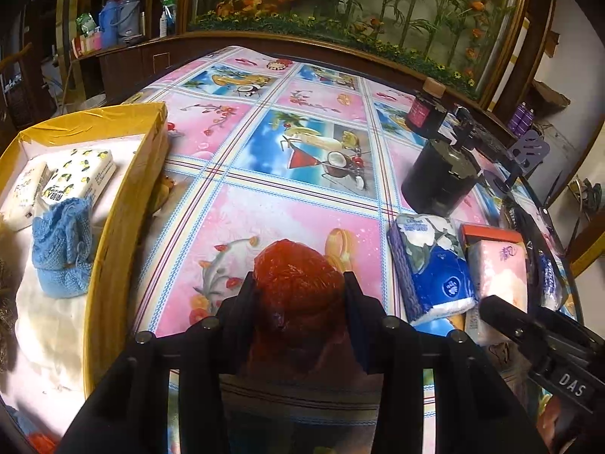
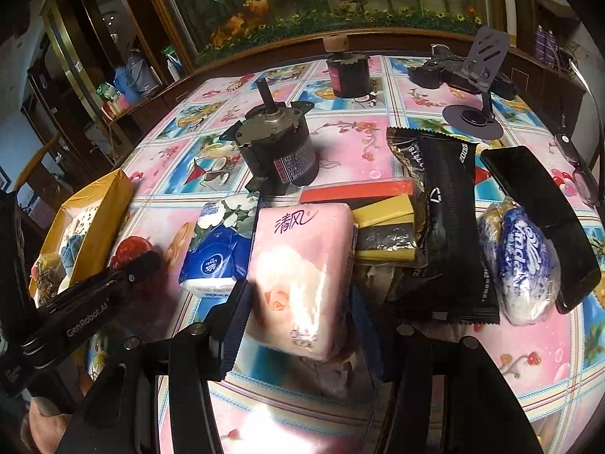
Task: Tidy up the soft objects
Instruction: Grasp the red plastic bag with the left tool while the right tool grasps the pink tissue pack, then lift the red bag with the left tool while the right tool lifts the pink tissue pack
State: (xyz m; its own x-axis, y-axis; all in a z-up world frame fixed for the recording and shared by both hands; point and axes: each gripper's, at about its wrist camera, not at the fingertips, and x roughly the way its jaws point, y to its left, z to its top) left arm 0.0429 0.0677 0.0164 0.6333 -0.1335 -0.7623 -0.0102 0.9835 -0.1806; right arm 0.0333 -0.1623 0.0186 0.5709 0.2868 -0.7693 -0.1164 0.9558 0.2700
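Two jaws, bag, tissues.

Motor behind tissue packs

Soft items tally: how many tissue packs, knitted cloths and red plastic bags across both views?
Tissue packs: 5
Blue knitted cloth: 1
Red plastic bag: 1
Total: 7

Soft tissue packs on the tablecloth – three: a pink tissue pack, a blue floral pack, a blue-white pack. In the yellow box, left of frame – two more packs, one blue knitted cloth. One red bag; one motor.
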